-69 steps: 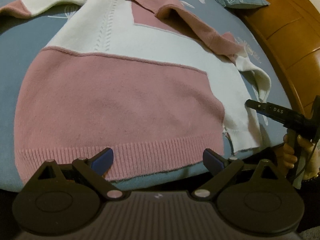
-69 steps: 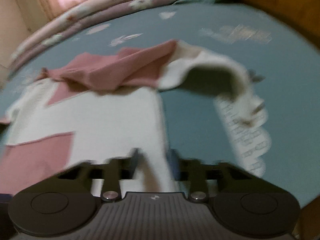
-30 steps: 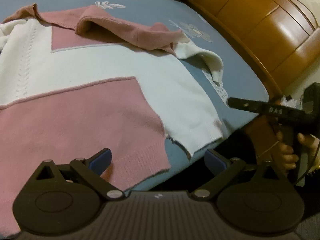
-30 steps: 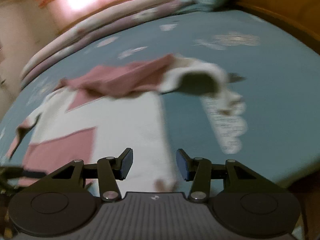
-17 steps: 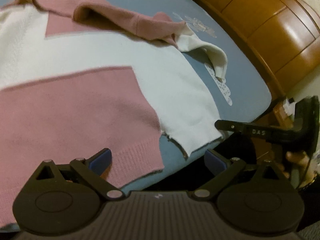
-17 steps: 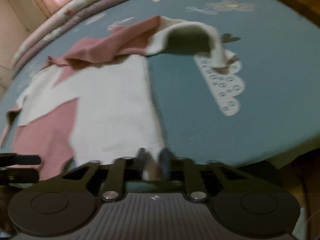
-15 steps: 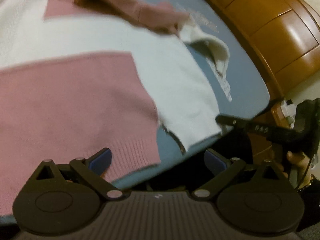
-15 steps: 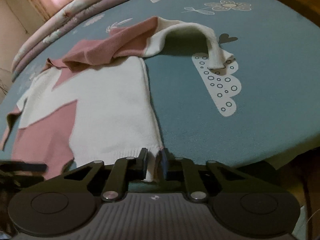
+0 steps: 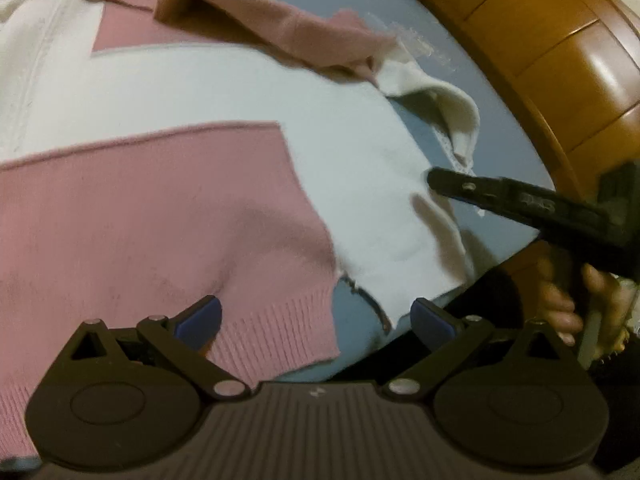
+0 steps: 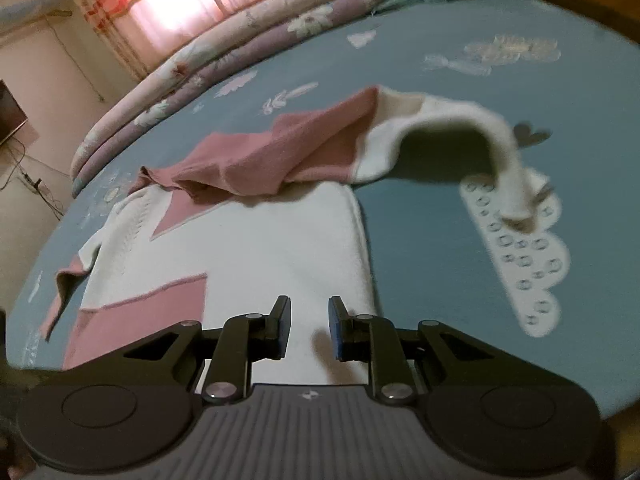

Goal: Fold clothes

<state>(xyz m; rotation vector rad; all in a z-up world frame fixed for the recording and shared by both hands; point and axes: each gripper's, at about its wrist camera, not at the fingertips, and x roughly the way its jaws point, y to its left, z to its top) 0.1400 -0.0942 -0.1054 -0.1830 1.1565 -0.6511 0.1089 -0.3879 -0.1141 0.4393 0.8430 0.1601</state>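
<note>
Your right hand-held gripper (image 10: 308, 326) has just eased apart, white hem between its jaws ungripped; the left (image 9: 316, 316) is released. The pink-and-white sweater (image 9: 200, 184) lies flat on the bed (image 10: 440, 220). Lift now and that hem could slip out.

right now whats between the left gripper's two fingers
In the left wrist view, the sweater's pink ribbed hem and a strip of blue bedsheet lie between the open left gripper's fingers, untouched.

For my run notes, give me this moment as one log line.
stage: sweater flat on bed | left gripper: open over pink hem | right gripper: jaws slightly reopened, apart over white hem corner, no pinch visible
</note>
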